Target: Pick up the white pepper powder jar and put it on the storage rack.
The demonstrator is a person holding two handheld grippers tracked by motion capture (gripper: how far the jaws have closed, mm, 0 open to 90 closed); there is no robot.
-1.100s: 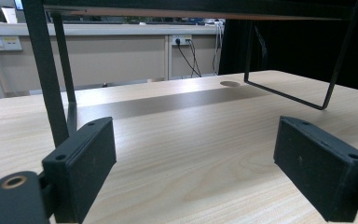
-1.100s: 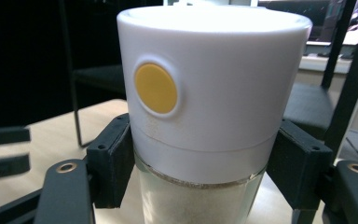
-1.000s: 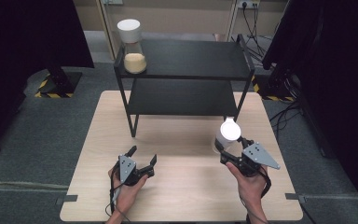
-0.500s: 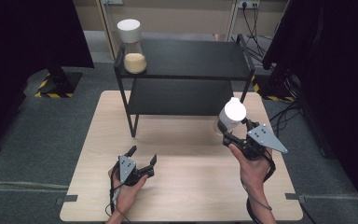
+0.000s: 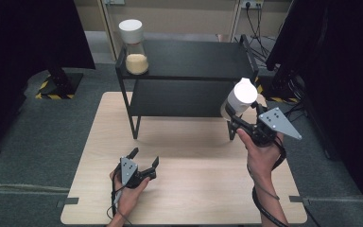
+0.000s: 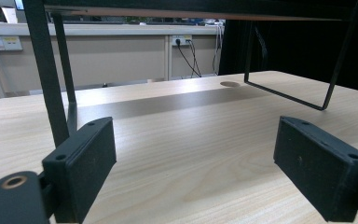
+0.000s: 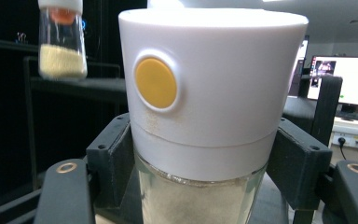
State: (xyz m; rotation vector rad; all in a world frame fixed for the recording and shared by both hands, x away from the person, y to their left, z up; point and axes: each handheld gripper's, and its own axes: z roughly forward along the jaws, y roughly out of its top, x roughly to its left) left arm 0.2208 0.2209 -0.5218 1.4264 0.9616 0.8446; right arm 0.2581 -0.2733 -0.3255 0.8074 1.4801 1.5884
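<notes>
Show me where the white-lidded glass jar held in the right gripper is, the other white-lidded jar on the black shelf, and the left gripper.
white-lidded glass jar [image 7: 214, 93], right gripper view, on its white lid.
other white-lidded jar [image 5: 136, 64], high view, on its yellowish contents.
left gripper [image 5: 144, 158], high view, between its fingertips.

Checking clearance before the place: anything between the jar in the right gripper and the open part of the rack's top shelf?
Nothing visible. The right gripper holds the white-lidded jar by the top shelf at its right end. The other jar stands at the far left corner; the shelf between is bare.
</notes>
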